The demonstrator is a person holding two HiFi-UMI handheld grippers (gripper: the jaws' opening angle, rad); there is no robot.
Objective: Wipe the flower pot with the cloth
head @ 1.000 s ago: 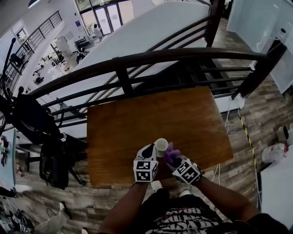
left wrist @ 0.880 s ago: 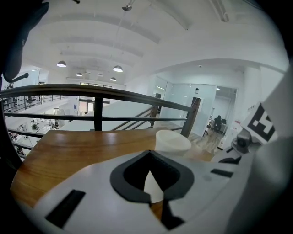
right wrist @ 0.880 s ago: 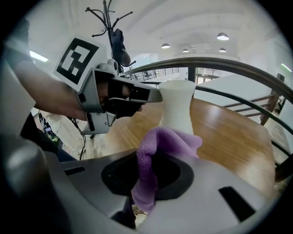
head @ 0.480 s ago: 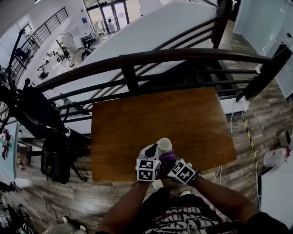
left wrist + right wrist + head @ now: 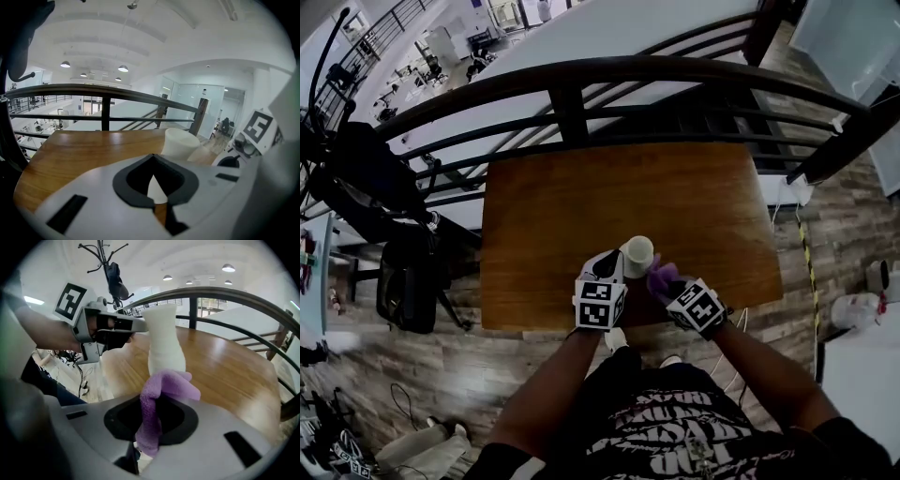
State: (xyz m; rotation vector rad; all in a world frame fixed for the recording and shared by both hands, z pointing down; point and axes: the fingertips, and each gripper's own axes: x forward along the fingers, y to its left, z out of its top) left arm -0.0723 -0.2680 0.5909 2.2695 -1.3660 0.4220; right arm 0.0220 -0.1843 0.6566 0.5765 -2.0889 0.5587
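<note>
A small white flower pot (image 5: 637, 255) stands upright near the front edge of the wooden table (image 5: 572, 197). My left gripper (image 5: 617, 265) reaches it from the left. In the right gripper view its dark fingers (image 5: 133, 325) close on the pot's rim (image 5: 159, 310). My right gripper (image 5: 668, 285) is shut on a purple cloth (image 5: 661, 276). The cloth's bunched end (image 5: 171, 383) lies against the pot's lower right side. In the left gripper view the pot (image 5: 180, 143) rises just beyond the jaws, a little right of centre.
A dark metal railing (image 5: 628, 73) runs along the table's far side, with a lower floor beyond it. A black bag (image 5: 405, 281) hangs on a stand left of the table. The wooden floor (image 5: 825, 234) lies to the right.
The right gripper carried the cloth round to the pot's near side, then back to its right. The left gripper stayed at the pot. The view shifted, so the table sits higher in frame.
</note>
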